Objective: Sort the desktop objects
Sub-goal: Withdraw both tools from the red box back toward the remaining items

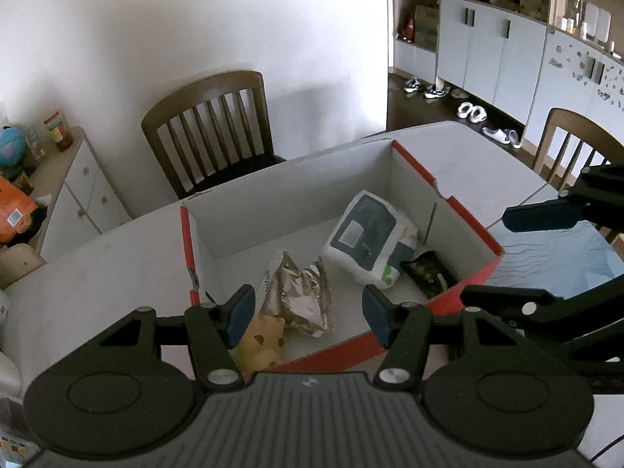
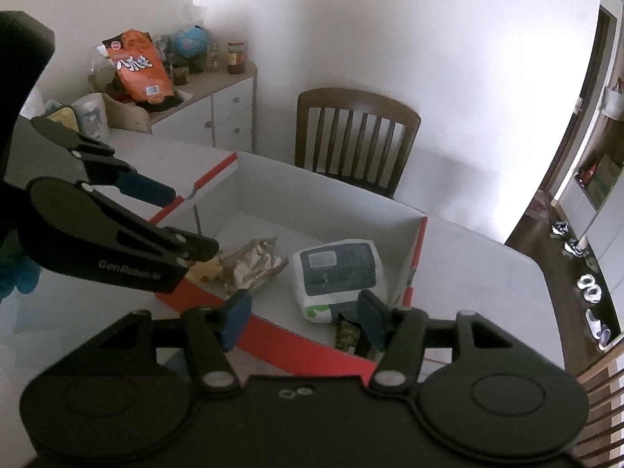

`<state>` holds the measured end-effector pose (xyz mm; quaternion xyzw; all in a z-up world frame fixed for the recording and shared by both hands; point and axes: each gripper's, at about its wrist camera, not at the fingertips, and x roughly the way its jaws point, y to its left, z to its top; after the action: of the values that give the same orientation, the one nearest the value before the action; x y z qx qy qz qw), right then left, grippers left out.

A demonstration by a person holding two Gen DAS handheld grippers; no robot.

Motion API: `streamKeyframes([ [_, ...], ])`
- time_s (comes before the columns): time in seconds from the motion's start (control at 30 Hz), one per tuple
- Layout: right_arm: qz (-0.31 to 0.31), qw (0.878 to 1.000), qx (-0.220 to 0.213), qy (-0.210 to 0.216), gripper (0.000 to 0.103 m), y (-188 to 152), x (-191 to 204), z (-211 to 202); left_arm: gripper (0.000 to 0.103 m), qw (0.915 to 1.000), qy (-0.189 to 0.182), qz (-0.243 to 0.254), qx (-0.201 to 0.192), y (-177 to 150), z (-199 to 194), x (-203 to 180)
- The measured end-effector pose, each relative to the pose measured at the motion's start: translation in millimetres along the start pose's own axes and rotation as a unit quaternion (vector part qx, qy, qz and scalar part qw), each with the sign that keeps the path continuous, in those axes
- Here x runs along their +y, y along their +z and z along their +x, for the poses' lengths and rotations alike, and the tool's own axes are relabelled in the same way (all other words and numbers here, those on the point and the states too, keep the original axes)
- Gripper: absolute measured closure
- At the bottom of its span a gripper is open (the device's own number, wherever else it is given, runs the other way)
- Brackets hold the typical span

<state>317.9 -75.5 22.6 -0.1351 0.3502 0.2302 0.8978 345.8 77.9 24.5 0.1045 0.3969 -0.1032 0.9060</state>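
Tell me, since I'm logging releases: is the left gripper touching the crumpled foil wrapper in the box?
Apart. The right wrist view shows the left gripper from the side, above the foil wrapper, with the box's white interior visible between its fingers.

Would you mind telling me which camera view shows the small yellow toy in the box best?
The left wrist view: the yellow toy lies near, mostly visible beside the left finger. The right wrist view shows only a sliver behind the left gripper.
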Motion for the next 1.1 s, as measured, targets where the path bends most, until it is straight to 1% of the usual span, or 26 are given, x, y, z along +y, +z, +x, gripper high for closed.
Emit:
streamKeyframes([
  [0.33, -0.004, 1.0, -0.005, -0.001, 0.042, -7, 11, -19, 0.044, 0.9999, -0.008, 0.002, -0.013, -12, -22, -4],
  [0.6, 0.003, 1.0, -0.011, 0.002, 0.04, -12, 15, -35, 0.044, 0.9998, -0.006, 0.001, -0.017, -25, -39, -6],
  [0.8, 0.007, 1.0, -0.016, 0.005, 0.038, -17, 20, -46, 0.044, 0.9996, -0.012, 0.01, -0.025, -35, -51, -9],
  [1.1, 0.014, 1.0, -0.019, 0.008, 0.037, -24, 28, -56, 0.044, 0.9993, -0.021, 0.007, -0.031, -54, -65, -7],
])
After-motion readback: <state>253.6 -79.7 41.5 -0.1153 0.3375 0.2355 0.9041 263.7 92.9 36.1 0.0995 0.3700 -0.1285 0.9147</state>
